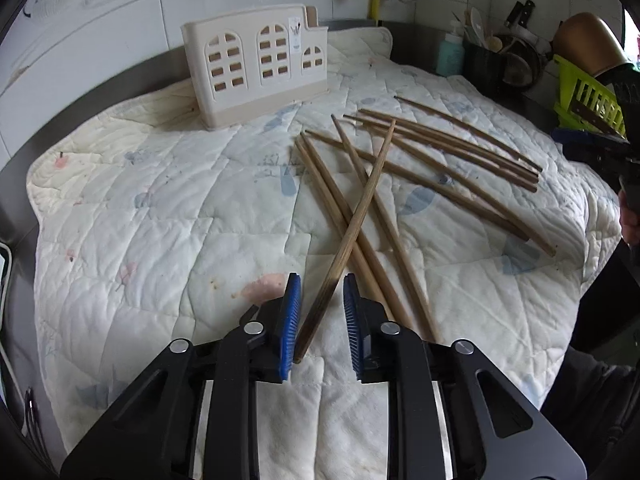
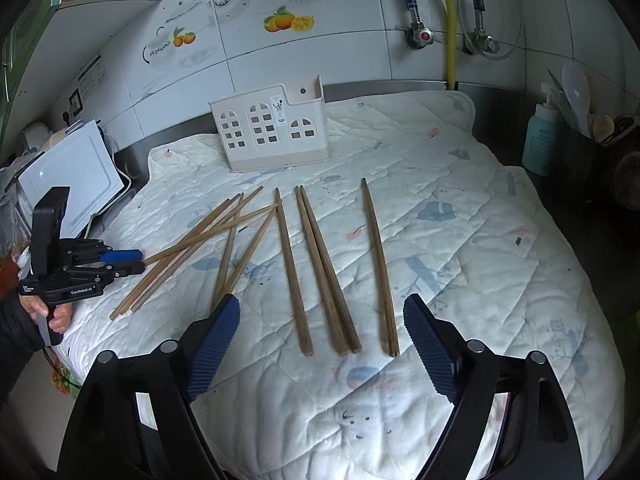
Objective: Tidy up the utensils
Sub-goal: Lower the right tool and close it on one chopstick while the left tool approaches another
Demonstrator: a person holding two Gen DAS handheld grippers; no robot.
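Several brown wooden chopsticks (image 1: 424, 152) lie scattered on a white quilted mat (image 1: 168, 216). A beige utensil holder (image 1: 256, 64) with arched cut-outs stands at the mat's far edge. My left gripper (image 1: 318, 280) is open, its blue pads on either side of the thick end of one chopstick (image 1: 352, 232) that crosses the others. In the right wrist view the left gripper (image 2: 138, 261) sits at the left of the pile (image 2: 208, 240). My right gripper (image 2: 320, 312) is wide open above the near ends of several parallel chopsticks (image 2: 320, 264). The holder (image 2: 272, 132) stands beyond.
A tiled wall with pipes (image 2: 450, 20) rises behind. A teal bottle (image 2: 542, 140) and a dark utensil pot (image 2: 600, 148) stand at the right. A white board (image 2: 72, 176) leans at the left. A green basket (image 1: 584, 96) stands at the far right.
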